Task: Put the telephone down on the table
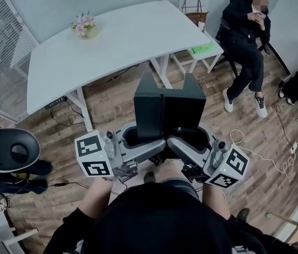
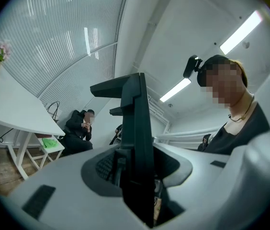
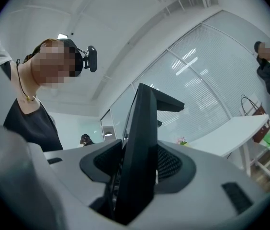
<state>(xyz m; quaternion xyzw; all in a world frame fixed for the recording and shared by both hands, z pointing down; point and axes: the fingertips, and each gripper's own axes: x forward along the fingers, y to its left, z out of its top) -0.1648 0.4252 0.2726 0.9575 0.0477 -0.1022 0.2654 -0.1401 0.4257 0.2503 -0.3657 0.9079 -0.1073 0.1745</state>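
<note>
Telephone carried in both my grippers, short of the table

Nearest me, my left gripper (image 2: 136,174) and right gripper (image 3: 136,176) each have their jaws partway apart and clamped on the low end of the black telephone (image 1: 167,107). It stands upright over the floor, well apart from the white table's (image 1: 138,41) near edge. It looks top-heavy, so uneven hands could tip it, and lowering early could catch that edge. A flower pot (image 1: 84,27) sits by the far left corner.
</note>
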